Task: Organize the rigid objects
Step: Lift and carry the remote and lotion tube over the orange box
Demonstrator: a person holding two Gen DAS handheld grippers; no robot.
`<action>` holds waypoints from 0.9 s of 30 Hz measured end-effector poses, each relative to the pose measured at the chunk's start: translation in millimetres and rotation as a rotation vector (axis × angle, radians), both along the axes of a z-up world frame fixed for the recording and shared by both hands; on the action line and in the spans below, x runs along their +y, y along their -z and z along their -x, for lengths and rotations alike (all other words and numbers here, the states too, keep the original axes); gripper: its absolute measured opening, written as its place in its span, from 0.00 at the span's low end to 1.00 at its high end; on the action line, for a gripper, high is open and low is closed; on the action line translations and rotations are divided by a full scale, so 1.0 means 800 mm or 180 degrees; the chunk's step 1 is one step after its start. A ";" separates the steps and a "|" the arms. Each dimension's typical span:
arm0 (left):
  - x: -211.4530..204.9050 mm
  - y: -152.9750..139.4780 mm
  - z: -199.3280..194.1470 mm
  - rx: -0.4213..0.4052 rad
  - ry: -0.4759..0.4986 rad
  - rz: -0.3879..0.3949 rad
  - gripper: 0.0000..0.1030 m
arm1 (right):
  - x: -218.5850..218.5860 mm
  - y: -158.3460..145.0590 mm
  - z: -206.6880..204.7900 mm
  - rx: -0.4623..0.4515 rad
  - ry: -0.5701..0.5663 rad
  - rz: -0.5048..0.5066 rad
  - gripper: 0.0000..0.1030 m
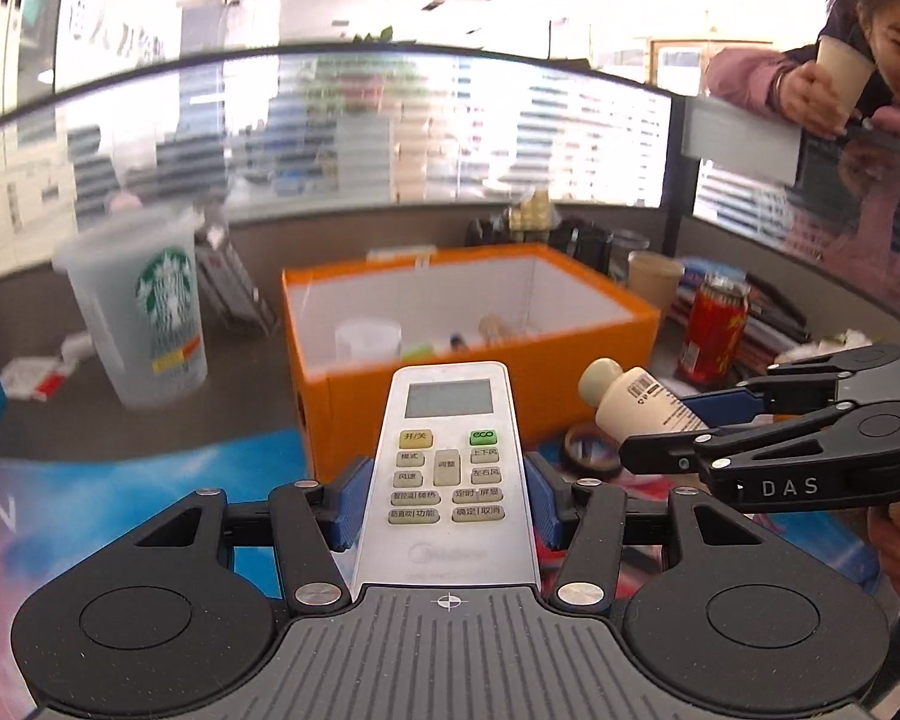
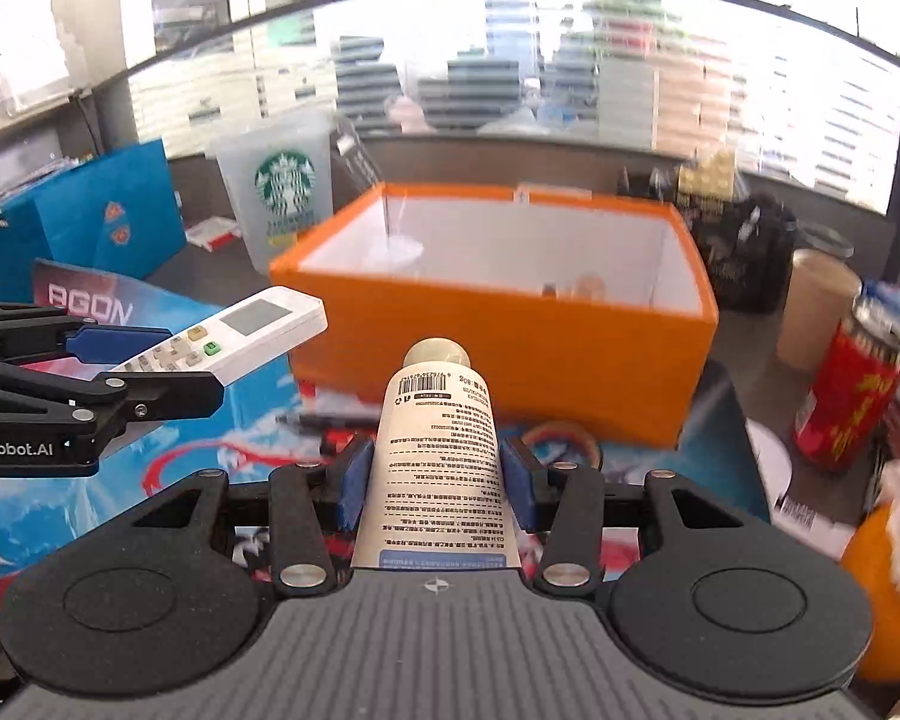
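My left gripper (image 1: pixel 447 501) is shut on a white air-conditioner remote (image 1: pixel 447 450), held above the desk just in front of the orange box (image 1: pixel 570 384). My right gripper (image 2: pixel 437 480) is shut on a cream tube with a round cap (image 2: pixel 435 438), also held in front of the orange box (image 2: pixel 510 354). In the left wrist view the right gripper (image 1: pixel 678 426) and its tube (image 1: pixel 636 402) show at the right. In the right wrist view the left gripper (image 2: pixel 144 360) and the remote (image 2: pixel 234 333) show at the left. The box holds a few small items.
A Starbucks cup (image 1: pixel 144 306) stands left of the box. A red can (image 1: pixel 711 330), a beige cup (image 1: pixel 654 279) and clutter stand to the right. A tape roll (image 2: pixel 561 441) and a pen (image 2: pixel 324 420) lie on the colourful mat. A blue bag (image 2: pixel 90 222) stands at far left.
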State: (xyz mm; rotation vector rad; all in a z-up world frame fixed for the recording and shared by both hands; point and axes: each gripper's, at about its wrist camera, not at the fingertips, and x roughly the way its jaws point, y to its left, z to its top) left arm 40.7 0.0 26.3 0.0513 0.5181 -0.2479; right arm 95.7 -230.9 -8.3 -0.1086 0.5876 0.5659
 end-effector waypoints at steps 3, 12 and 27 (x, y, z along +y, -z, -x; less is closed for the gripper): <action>-0.004 -0.019 -0.004 -0.0095 0.0025 -0.0010 0.50 | -0.001 -0.020 -0.003 -0.0104 -0.0003 -0.0031 0.42; 0.001 -0.061 -0.039 -0.0261 -0.0058 0.0153 0.50 | -0.008 -0.071 -0.032 -0.0269 0.0049 -0.0133 0.42; -0.019 -0.060 -0.132 -0.0134 -0.0237 0.0098 0.50 | -0.004 -0.086 -0.115 -0.0169 0.0137 -0.0167 0.42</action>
